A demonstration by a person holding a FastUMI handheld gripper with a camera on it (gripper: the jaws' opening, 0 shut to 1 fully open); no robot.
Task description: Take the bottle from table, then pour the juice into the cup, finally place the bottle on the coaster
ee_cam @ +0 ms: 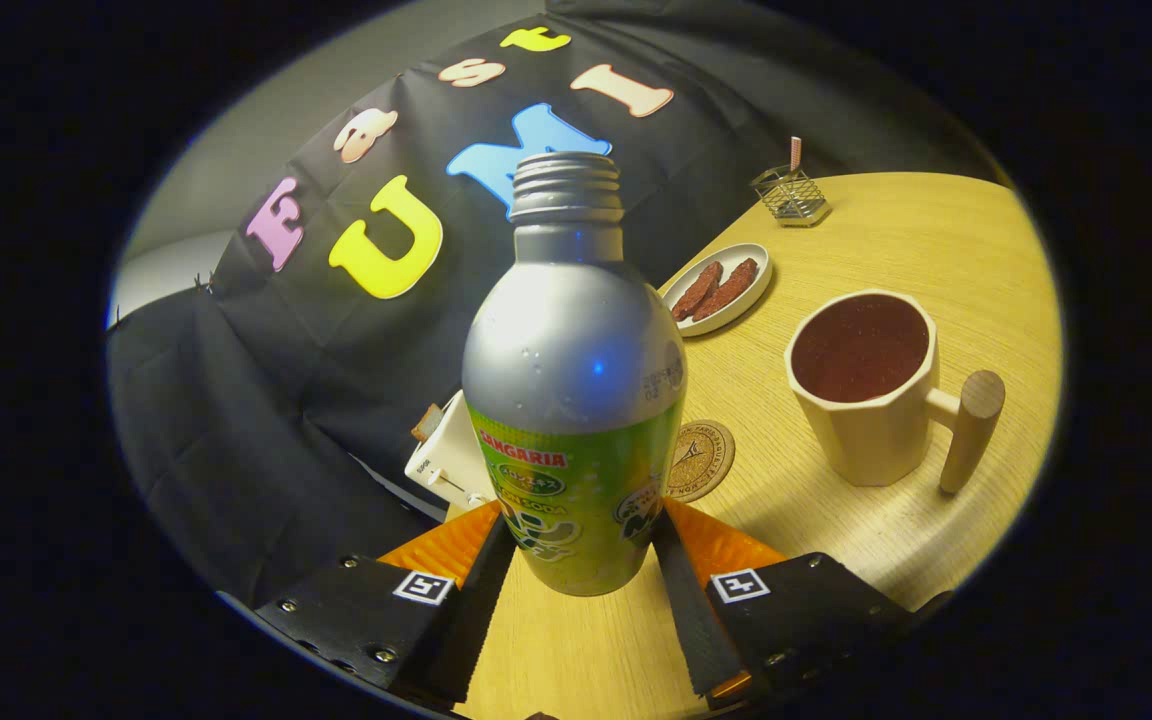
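In the gripper view, the bottle (574,400) is seen upright between the two fingers of the gripper (581,545), its mouth uncapped and its threaded neck bare. Both fingers (488,585) are pressed against the lower sides of the bottle, one on each side, so the tongs are closed on it. The base of the bottle is seen just above the table (916,240); whether it touches the wood cannot be told.

The coaster (700,460) is found flat on the table, just behind the bottle on its right and partly hidden by it. The cup (871,385) is set well to the right of the bottle, beyond the right finger, upright, with a dark reddish drink inside nearly to the rim. Its wooden peg handle is turned away from the bottle.

Farther back, a plate (718,288) with two dark reddish-brown pieces on it is seen between the bottle's shoulder and the cup. Beyond that, near the far edge of the table, a small wire holder (789,194) is placed, with one striped stick standing in it. A white box-like object (443,455) is partly seen behind the bottle on its left, at the table's edge.
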